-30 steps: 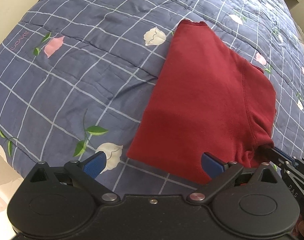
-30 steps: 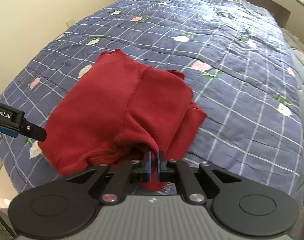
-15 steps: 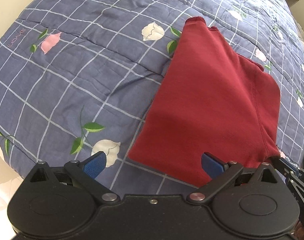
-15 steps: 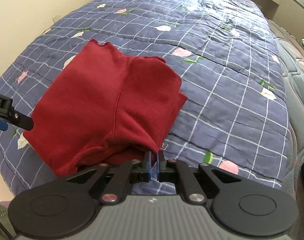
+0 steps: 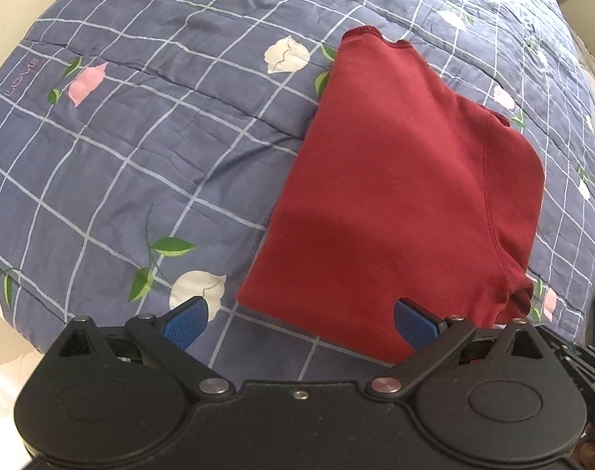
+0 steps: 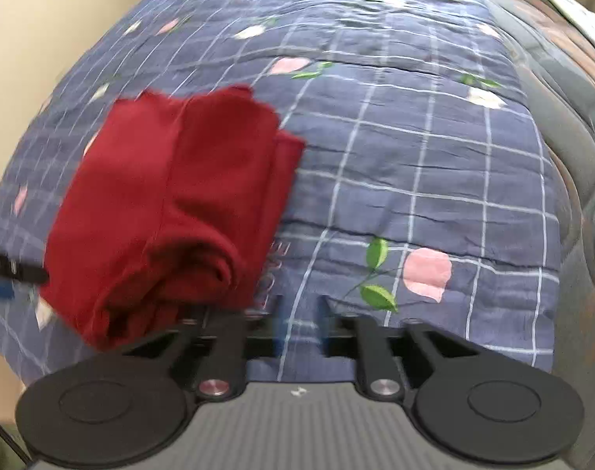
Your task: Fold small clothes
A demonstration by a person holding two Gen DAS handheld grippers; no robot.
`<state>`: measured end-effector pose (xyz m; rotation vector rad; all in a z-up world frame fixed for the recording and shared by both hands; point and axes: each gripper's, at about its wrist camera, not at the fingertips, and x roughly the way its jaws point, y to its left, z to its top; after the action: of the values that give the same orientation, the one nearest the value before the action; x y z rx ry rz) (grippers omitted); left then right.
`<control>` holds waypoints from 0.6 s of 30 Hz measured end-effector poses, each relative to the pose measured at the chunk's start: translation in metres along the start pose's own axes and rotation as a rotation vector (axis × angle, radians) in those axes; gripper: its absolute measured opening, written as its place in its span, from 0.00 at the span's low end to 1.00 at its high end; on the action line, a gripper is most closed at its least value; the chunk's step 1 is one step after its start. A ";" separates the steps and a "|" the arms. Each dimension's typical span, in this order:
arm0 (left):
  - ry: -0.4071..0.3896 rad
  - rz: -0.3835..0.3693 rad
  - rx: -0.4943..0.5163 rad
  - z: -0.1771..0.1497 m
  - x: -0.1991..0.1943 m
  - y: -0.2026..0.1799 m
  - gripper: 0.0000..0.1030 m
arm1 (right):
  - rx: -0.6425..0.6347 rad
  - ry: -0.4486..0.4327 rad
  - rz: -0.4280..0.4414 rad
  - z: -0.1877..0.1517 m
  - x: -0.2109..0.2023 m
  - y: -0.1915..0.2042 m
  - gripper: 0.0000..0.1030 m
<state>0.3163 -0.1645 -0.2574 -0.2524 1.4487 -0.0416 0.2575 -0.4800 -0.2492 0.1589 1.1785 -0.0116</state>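
A folded dark red garment [image 5: 395, 196] lies flat on the blue checked bedspread [image 5: 140, 137]. My left gripper [image 5: 297, 319] hangs wide open just above the garment's near edge, its blue pads [image 5: 183, 323] clear of the cloth. In the right wrist view the same garment [image 6: 172, 203] lies to the left, with a bunched near corner. My right gripper [image 6: 300, 325] is over bare bedspread beside that corner; its jaws are opening and nothing is between them. The view is blurred by motion.
The bedspread [image 6: 434, 156] with flower prints covers the whole bed and drops off at the near edge. A cream wall [image 6: 42, 19] stands to the left. Part of the right gripper [image 5: 571, 356] shows at the lower right of the left wrist view.
My right gripper let go of the garment's corner, parted its jaws and slid right off the cloth. The garment settled flatter on the bed. The left gripper stayed open in place.
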 end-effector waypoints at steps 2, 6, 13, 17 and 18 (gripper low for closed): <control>0.004 0.003 0.009 0.000 0.001 -0.002 0.98 | 0.051 -0.021 0.007 0.007 -0.002 -0.004 0.51; -0.003 0.005 0.033 0.001 0.001 -0.004 0.98 | 0.123 -0.064 0.050 0.026 -0.004 -0.008 0.71; -0.053 -0.007 0.024 0.012 -0.008 -0.005 0.98 | 0.180 -0.084 0.145 0.061 0.015 -0.001 0.68; -0.094 -0.021 0.022 0.028 -0.013 -0.007 0.99 | 0.202 -0.069 0.148 0.073 0.036 0.006 0.43; -0.103 -0.024 0.024 0.033 -0.013 -0.008 0.99 | 0.203 -0.066 0.142 0.074 0.040 0.008 0.35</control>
<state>0.3477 -0.1652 -0.2398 -0.2493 1.3424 -0.0645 0.3417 -0.4788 -0.2571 0.4178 1.0967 -0.0119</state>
